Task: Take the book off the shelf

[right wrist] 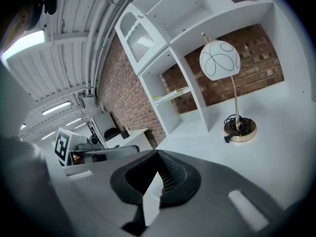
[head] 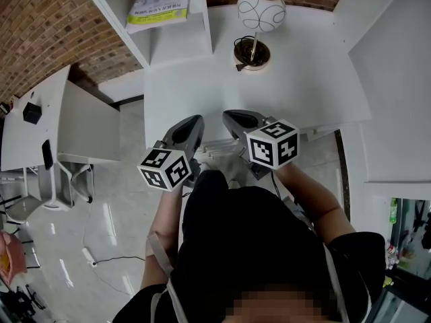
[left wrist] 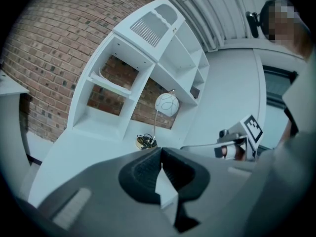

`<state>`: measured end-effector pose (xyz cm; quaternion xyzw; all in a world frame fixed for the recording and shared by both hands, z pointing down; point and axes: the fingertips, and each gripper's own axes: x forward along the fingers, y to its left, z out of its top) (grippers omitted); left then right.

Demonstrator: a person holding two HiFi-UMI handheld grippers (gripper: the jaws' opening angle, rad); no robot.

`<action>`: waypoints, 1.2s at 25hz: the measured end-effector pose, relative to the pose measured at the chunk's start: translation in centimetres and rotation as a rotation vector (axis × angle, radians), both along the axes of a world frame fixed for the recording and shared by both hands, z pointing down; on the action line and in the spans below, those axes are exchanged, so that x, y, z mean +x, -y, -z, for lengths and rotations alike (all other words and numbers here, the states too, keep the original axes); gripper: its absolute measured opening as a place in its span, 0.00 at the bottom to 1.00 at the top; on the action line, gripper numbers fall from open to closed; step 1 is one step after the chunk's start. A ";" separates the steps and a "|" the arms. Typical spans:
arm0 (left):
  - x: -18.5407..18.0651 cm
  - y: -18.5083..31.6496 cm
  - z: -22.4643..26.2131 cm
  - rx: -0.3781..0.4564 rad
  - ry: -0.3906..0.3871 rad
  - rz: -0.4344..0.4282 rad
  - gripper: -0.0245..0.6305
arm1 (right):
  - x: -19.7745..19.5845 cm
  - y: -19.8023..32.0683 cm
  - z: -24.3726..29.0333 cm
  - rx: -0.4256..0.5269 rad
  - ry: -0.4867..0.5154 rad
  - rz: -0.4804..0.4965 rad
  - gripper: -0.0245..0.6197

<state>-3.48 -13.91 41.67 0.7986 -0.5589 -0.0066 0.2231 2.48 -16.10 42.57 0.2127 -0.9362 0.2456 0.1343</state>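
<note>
The book [head: 159,2], with a white and yellow-green cover, lies flat on a shelf board of the white shelf unit [head: 176,42] at the far left of the desk. In the right gripper view only the book's thin yellow-green edge [right wrist: 166,97] shows on that board. My left gripper [head: 196,121] and right gripper [head: 229,116] hover side by side over the near edge of the white desk [head: 310,79], well short of the shelf. Both are shut with nothing between the jaws, as the left gripper view [left wrist: 161,153] and the right gripper view [right wrist: 158,155] show.
A lamp [head: 260,11] with a round white shade and a brass base [head: 252,56] stands on the desk right of the shelf unit. More white shelving [head: 394,59] rises at the right. Lower white desks [head: 40,123] stand at the left; a power strip and cable [head: 91,256] lie on the floor.
</note>
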 end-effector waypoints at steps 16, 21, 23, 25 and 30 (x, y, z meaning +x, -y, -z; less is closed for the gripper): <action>-5.6 5.4 1.2 0.023 0.001 0.018 0.05 | -5.4 5.1 1.7 0.047 0.018 -0.004 0.04; -7.2 7.3 1.8 0.035 -0.001 0.013 0.05 | -7.2 6.4 2.3 0.059 0.020 0.000 0.04; -7.7 8.1 2.0 0.040 0.000 0.009 0.05 | -7.7 7.2 2.5 0.062 0.022 -0.005 0.04; -8.2 8.9 2.1 0.043 0.003 0.004 0.05 | -8.2 8.0 2.6 0.064 0.024 -0.014 0.04; -9.8 10.4 2.3 0.039 0.003 0.000 0.05 | -9.7 9.7 3.0 0.069 0.024 -0.025 0.04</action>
